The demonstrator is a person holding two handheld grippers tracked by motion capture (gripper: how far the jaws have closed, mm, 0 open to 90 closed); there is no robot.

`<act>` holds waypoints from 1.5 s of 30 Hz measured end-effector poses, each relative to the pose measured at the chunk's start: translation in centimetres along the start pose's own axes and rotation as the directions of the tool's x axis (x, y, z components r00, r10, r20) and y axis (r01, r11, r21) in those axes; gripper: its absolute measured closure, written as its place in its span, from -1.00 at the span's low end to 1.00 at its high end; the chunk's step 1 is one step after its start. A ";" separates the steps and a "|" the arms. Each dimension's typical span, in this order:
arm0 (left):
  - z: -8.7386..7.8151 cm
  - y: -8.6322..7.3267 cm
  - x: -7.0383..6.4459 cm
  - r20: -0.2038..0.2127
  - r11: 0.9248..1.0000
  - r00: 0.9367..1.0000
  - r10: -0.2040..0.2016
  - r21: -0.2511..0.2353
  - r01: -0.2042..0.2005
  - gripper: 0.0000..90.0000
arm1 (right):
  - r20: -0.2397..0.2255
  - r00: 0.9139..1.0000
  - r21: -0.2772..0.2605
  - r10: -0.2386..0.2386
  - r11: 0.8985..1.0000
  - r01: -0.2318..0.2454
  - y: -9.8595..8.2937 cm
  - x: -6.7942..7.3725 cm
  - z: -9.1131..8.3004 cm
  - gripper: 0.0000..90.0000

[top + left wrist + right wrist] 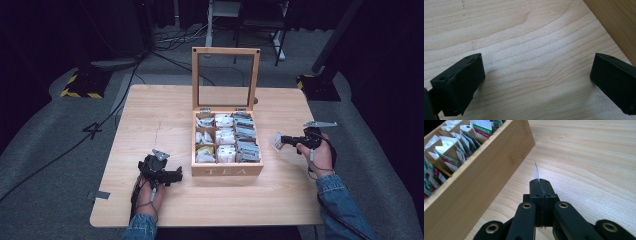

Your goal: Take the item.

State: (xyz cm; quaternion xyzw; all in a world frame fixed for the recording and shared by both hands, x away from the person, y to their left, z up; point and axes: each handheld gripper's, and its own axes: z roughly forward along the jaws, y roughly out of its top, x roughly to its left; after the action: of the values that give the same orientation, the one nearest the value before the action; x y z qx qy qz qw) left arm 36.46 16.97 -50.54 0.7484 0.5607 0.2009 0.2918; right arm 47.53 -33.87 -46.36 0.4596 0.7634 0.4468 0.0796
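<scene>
A wooden tea box (pixel 227 170) marked TEA stands open at the middle of the table, its glass lid (pixel 225 80) upright. Its compartments hold several tea bags (pixel 225 136). My right gripper (pixel 283 141) hovers just right of the box, shut on a single white tea bag (pixel 276 140). In the right gripper view that tea bag (pixel 536 171) shows edge-on as a thin sliver above the closed jaws, with the box wall (pixel 481 177) to the left. My left gripper (pixel 177 175) rests low near the box's front left corner, open, with bare table between its fingers (pixel 461 82).
The wooden table (pixel 165 115) has bare room left and right of the box. A corner of the box (pixel 616 22) shows at the upper right of the left gripper view. Cables and stand bases lie on the floor behind the table.
</scene>
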 end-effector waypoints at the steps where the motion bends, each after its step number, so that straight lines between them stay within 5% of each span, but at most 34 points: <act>1: 0.0 0.0 0.0 0.000 1.000 1.000 0.000 0.000 0.000 -1.00 | 0.003 1.000 0.005 -0.001 1.000 0.001 -0.1 0.0 0.1 1.00; 9: 0.0 0.0 0.0 0.000 1.000 1.000 0.000 0.000 0.000 -1.00 | 0.059 0.998 0.030 0.025 0.999 -0.027 -0.3 -0.5 0.2 0.86; 16: 0.0 0.0 0.0 0.000 1.000 1.000 0.000 0.000 0.000 -1.00 | 0.120 0.992 0.020 0.046 0.999 -0.049 -0.7 -1.4 0.6 0.24; 25: 0.0 0.0 0.0 0.000 1.000 1.000 0.000 0.001 0.000 -1.00 | 0.179 0.984 -0.026 -0.016 0.999 0.021 -0.6 -1.6 0.6 -0.10; 38: 0.0 0.0 0.0 0.003 1.000 1.000 -0.001 0.001 0.001 -1.00 | 0.075 0.997 -0.139 -0.037 0.989 0.047 0.8 0.5 -2.6 -0.13; 45: 0.0 0.0 0.0 0.003 1.000 1.000 0.001 0.002 -0.001 -1.00 | 0.048 0.994 -0.134 -0.094 0.986 0.099 0.2 2.7 -3.9 -0.13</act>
State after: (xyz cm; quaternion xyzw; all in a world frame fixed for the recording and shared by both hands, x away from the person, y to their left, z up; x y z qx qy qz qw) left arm 36.50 16.99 -50.53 0.7493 0.5600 0.1993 0.2920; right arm 44.05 -34.14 -43.08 0.4246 0.7507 0.4840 0.1480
